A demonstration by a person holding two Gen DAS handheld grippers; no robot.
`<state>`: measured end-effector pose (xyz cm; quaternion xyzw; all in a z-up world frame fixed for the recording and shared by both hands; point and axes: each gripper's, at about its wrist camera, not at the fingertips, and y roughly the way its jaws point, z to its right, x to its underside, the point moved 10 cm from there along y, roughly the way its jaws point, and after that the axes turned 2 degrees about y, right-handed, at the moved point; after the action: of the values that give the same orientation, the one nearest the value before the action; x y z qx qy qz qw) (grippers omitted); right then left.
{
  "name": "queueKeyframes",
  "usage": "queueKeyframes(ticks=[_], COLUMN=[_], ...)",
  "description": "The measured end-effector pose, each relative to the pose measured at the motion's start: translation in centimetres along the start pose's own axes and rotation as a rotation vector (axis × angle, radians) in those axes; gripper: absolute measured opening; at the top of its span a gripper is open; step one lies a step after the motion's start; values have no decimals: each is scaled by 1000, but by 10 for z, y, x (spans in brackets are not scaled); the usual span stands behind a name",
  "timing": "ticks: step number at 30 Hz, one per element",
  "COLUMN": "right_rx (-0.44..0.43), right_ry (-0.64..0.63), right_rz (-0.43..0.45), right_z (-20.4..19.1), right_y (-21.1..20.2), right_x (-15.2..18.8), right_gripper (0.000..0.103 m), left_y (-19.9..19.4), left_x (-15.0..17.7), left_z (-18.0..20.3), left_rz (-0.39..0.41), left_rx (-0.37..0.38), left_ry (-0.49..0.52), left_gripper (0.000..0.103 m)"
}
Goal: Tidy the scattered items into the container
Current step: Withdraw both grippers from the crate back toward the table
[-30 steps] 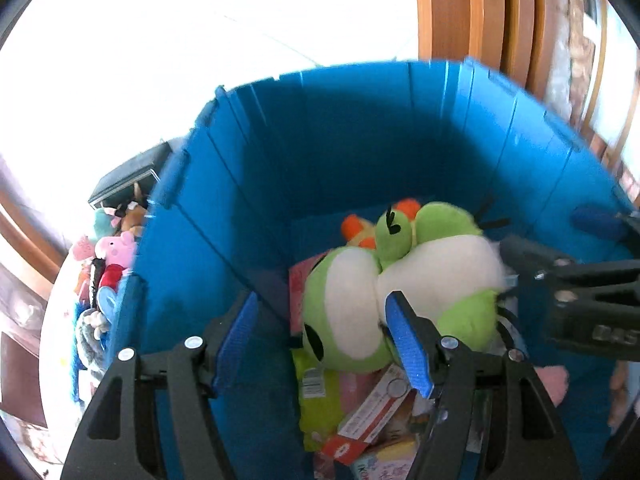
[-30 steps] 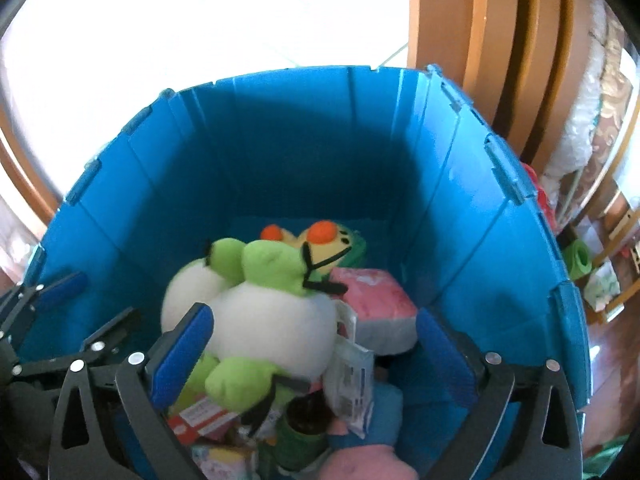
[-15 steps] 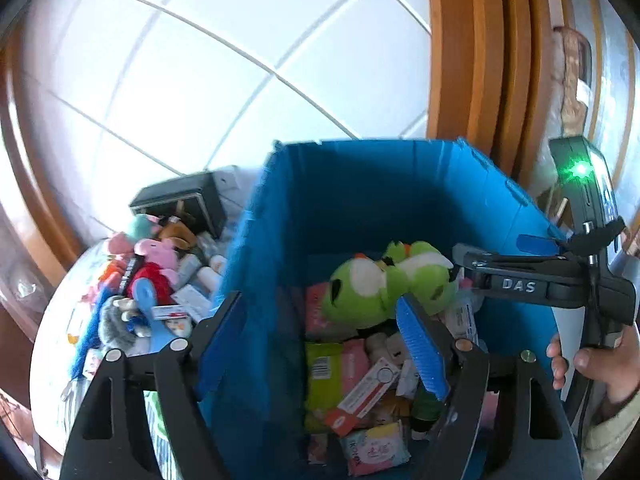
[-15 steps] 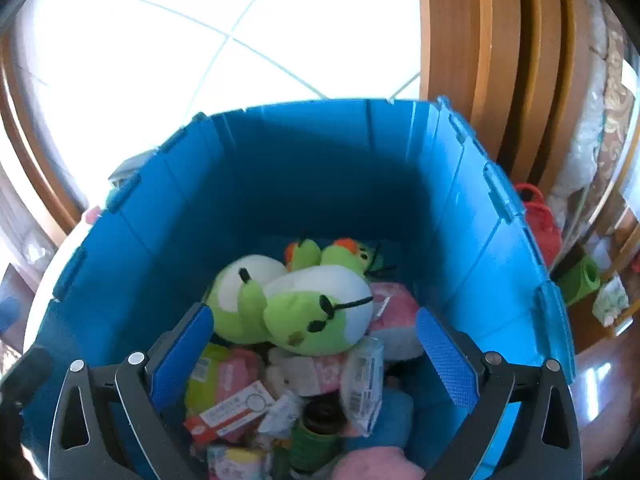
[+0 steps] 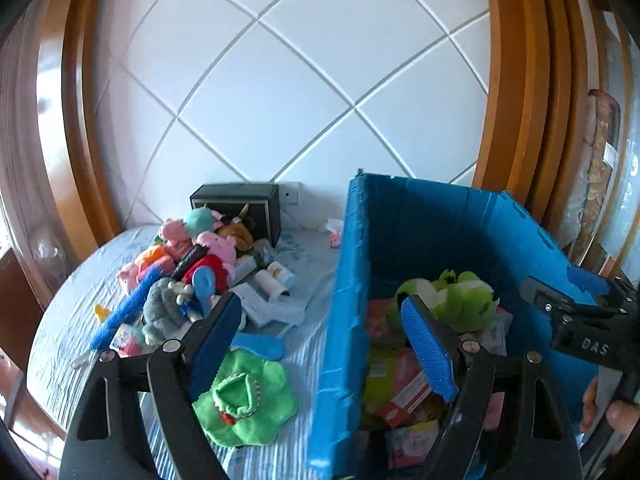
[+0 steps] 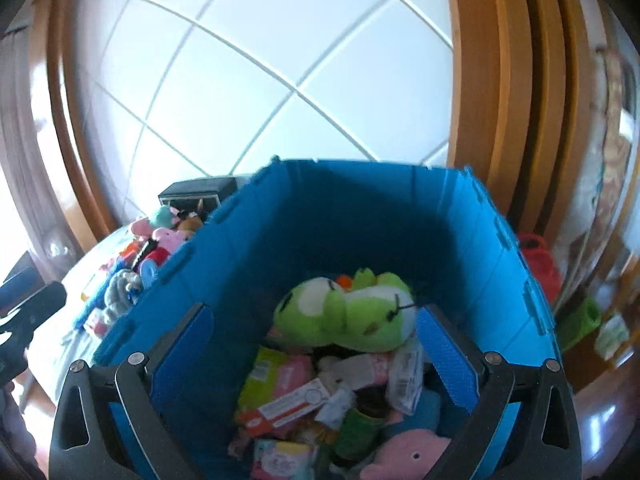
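Both grippers risen above blue crate (image 6: pixel 460 240), "DAS" on right gripper (image 5: pixel 576 320)

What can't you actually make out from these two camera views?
- Bottom of the blue bin: both views, buried under the green frog plush and packets.
- Toys deep in the pile on the bed: left view, overlapped, too small.
- Right gripper: left view, cut off by the edge.

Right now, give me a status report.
Left gripper open, empty. Right gripper open, empty. Green frog plush lying in blue bin. Toy pile remains on bed; bin wall between.
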<state>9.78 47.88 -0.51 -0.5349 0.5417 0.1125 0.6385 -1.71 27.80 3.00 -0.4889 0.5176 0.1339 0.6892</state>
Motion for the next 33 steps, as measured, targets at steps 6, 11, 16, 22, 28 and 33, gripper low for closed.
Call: queueKeyframes(ticks=[6, 11, 16, 22, 28, 33], right_rx=[-26, -45, -90, -138, -140, -155], right_ry=[-58, -90, -95, -111, -135, -162], right_rz=[46, 76, 104, 44, -70, -116], right_z=[-76, -146, -232, -323, -365, -379], right_y=[-24, -36, -43, -27, -1, 24], right_x=[6, 13, 30, 71, 113, 127], right_gripper=[103, 103, 103, 103, 103, 103], left_y=[-9, -23, -32, -15, 12, 41], left_x=[13, 24, 42, 82, 114, 132], left_z=[-62, -134, -227, -323, -373, -394], left_rz=[16, 48, 58, -26, -93, -145], left_rx=[45, 52, 9, -28, -30, -50], left_ry=[1, -14, -24, -61, -115, -153], left_gripper=[82, 82, 82, 82, 82, 82])
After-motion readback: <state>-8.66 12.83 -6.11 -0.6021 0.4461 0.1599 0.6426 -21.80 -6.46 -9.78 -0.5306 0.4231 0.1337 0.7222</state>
